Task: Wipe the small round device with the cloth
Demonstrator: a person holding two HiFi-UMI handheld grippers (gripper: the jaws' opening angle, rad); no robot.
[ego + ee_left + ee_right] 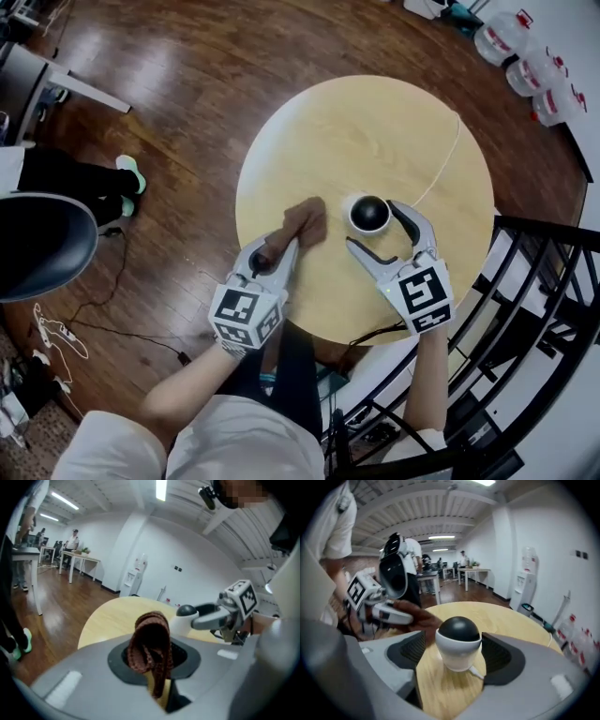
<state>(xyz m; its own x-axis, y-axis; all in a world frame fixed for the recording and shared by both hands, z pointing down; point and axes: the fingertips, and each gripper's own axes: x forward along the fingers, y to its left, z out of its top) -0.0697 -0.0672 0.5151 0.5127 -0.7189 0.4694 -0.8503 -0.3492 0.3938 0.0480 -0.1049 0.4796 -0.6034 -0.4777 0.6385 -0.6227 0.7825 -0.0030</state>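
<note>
The small round device [368,214], a white base with a black dome [458,641], stands on the round wooden table [319,131]. My right gripper [373,228] is open, its jaws on either side of the device; the left pad stands clear of it. My left gripper [279,251] is shut on a brown cloth [302,223], which bunches up between its jaws [151,641] just left of the device. In the left gripper view the device [186,612] sits behind the cloth. The cloth [417,617] reaches close to the device's left side; whether they touch I cannot tell.
A thin white cable [441,164] runs from the device across the table to its far right edge. A black metal railing [544,281] stands close on the right. A dark chair [37,244] and a person's foot [127,178] are on the floor at left.
</note>
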